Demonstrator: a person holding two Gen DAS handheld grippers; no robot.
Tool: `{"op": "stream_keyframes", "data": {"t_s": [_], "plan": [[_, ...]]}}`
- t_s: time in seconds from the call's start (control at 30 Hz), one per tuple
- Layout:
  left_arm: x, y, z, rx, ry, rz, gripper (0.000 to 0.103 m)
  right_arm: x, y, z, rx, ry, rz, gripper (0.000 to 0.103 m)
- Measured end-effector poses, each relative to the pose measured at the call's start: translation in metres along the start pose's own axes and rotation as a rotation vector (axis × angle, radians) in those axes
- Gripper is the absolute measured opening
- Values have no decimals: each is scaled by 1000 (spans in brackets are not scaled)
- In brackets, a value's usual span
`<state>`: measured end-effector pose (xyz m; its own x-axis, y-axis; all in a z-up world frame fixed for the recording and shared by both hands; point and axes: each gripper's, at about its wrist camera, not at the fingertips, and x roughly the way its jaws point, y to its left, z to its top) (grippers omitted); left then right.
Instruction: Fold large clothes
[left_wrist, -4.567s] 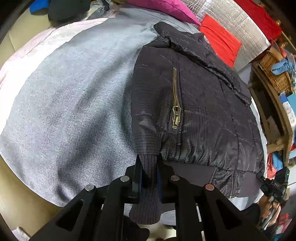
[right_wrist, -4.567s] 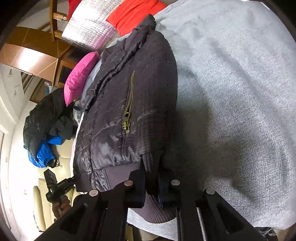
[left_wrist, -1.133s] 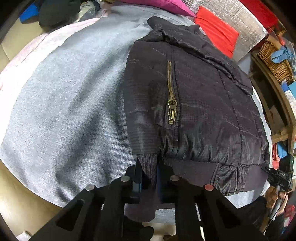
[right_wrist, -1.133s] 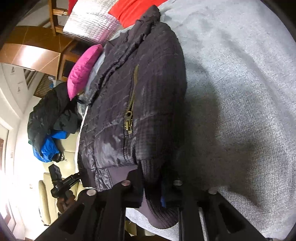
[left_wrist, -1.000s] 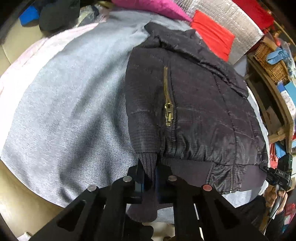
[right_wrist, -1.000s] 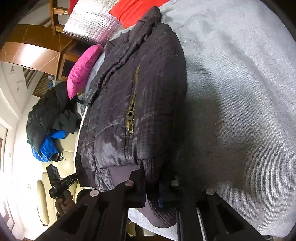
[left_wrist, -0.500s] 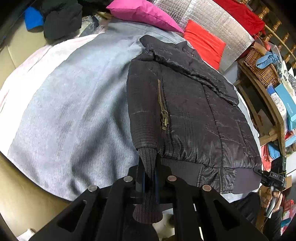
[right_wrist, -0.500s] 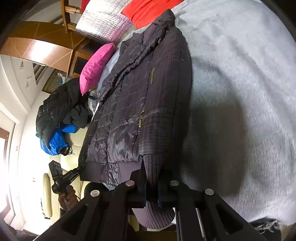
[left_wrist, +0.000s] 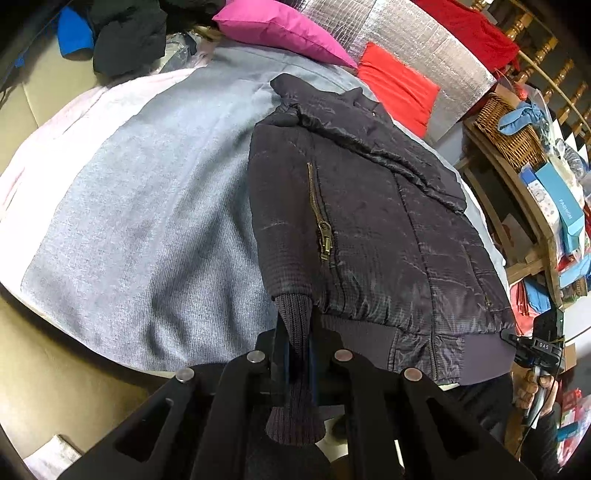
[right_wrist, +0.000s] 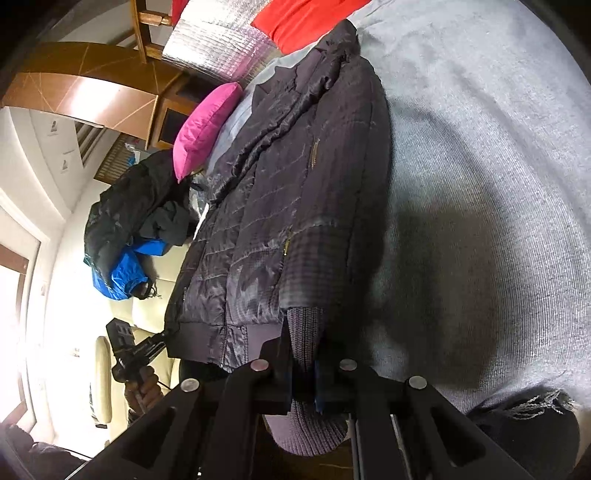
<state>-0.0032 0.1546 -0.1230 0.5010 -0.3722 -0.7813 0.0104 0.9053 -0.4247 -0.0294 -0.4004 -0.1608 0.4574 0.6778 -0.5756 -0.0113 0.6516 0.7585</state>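
You have one dark quilted jacket (left_wrist: 369, 229) lying on the grey blanket (left_wrist: 129, 221) that covers the bed, its collar at the far end and its ribbed hem toward you at the near edge. Both sleeves appear folded in over the body, and you hold one knit cuff in each hand: the left gripper (left_wrist: 299, 354) has its fingers closed on the left cuff (left_wrist: 295, 321), and the right gripper (right_wrist: 303, 365) has its fingers closed on the right cuff (right_wrist: 304, 332).

To do this step well, I judge you should keep both cuffs level with each other so that the two sleeves lie parallel. Keep light tension, enough to take the slack out of the sleeves but not so much that the whole jacket slides off the near edge of the bed. Before you let go, check that the sleeves sit inside the jacket's outline. The padded cloth looks slippery and springy, so a sleeve may creep outward once released.

Counted, largest first: one bed blanket, one jacket on it, one heap of dark and blue clothes (right_wrist: 122, 236) at the far side, one silver quilted mat (left_wrist: 424, 55), one pink pillow (left_wrist: 277, 29), one red cushion (left_wrist: 399, 88), one wicker basket (left_wrist: 509, 129), two grippers, two cuffs, and one brass pocket zip (left_wrist: 319, 214) in the left view.
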Motion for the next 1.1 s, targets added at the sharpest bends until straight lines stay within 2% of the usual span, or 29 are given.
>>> {"op": "stream_keyframes", "data": {"t_s": [0.3,0.53,0.7,1.1], "plan": [[8,-1,4,6,-4,-6,8,1,1,-2,2,-6,3,9],[-1,1,-7,17,-2,-17,8,-2,-1,-5,3,-6,4,9],[-2,0,-3,31,-6,-32,8,-6,0,-2,-2,-10,19,9],[-2,12,-3,33,8,-56,8,-7,-20,1,17,6,32,9]]}}
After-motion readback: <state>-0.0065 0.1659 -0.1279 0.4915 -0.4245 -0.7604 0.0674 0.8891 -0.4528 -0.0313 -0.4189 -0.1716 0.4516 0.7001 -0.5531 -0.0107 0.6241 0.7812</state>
